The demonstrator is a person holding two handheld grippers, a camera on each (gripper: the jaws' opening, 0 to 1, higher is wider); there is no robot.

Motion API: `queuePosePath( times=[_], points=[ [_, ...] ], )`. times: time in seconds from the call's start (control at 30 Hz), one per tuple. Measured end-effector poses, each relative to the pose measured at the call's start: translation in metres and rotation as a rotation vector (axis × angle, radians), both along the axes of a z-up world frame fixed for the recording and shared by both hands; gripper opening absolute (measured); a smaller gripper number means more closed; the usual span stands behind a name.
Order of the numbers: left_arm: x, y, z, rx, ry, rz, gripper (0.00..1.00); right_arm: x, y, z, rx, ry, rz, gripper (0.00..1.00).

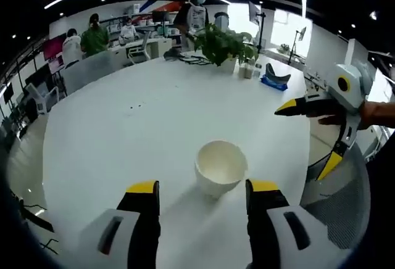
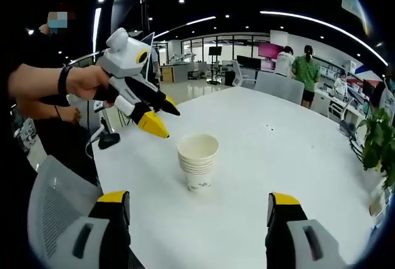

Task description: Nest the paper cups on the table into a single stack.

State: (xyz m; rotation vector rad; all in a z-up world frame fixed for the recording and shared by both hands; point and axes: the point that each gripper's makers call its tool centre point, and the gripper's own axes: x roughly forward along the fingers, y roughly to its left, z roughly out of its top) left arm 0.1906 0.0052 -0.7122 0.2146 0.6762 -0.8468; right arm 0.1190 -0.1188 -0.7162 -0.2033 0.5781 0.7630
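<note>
A stack of white paper cups [image 2: 198, 161] stands upright on the round white table [image 2: 290, 145]; several nested rims show in the right gripper view. The left gripper view looks down into the top cup [image 1: 220, 167]. My left gripper [image 1: 202, 190] is open, its yellow-tipped jaws just short of the stack on either side; it also shows from the side as the left gripper [image 2: 159, 120], held by a hand, jaws apart, nothing in them. My right gripper [image 2: 199, 203] is open and empty, back from the stack; the right gripper [image 1: 307, 134] hangs over the table's right edge.
A grey mesh chair [image 2: 55, 201] stands at the table's near edge. A potted plant [image 1: 223, 44] and a blue object [image 1: 274, 79] sit at the far side. Several people [image 1: 94, 34] and desks are beyond. A person [image 2: 37, 84] holds the grippers.
</note>
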Motion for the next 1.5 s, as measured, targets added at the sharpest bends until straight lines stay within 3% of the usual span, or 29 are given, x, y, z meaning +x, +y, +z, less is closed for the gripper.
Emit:
queuePosePath(
  times=[0.07, 0.33, 0.43, 0.63, 0.77, 1.07, 1.5],
  points=[
    [0.0, 0.006, 0.003, -0.02, -0.042, 0.053, 0.56, 0.002, -0.002, -0.001, -0.001, -0.001, -0.003, 0.93],
    [-0.01, 0.03, 0.004, -0.066, -0.067, 0.169, 0.6, 0.001, -0.007, -0.006, 0.014, 0.015, -0.028, 0.93],
    [-0.015, 0.041, -0.004, -0.069, -0.078, 0.224, 0.6, -0.003, -0.009, -0.009, 0.021, 0.023, -0.039, 0.93],
    [-0.035, 0.053, -0.018, -0.022, -0.095, 0.248, 0.6, -0.01, -0.013, -0.016, 0.031, 0.04, -0.06, 0.93],
    [-0.04, 0.061, -0.02, -0.052, -0.102, 0.306, 0.62, -0.012, -0.016, -0.018, 0.035, 0.036, -0.07, 0.94],
    [-0.053, 0.064, -0.02, -0.083, -0.099, 0.327, 0.68, -0.018, -0.023, -0.021, 0.053, 0.057, -0.085, 0.95],
    [-0.055, 0.064, -0.02, -0.085, -0.1, 0.35, 0.69, -0.022, -0.031, -0.029, 0.083, 0.073, -0.113, 0.95]
  ],
)
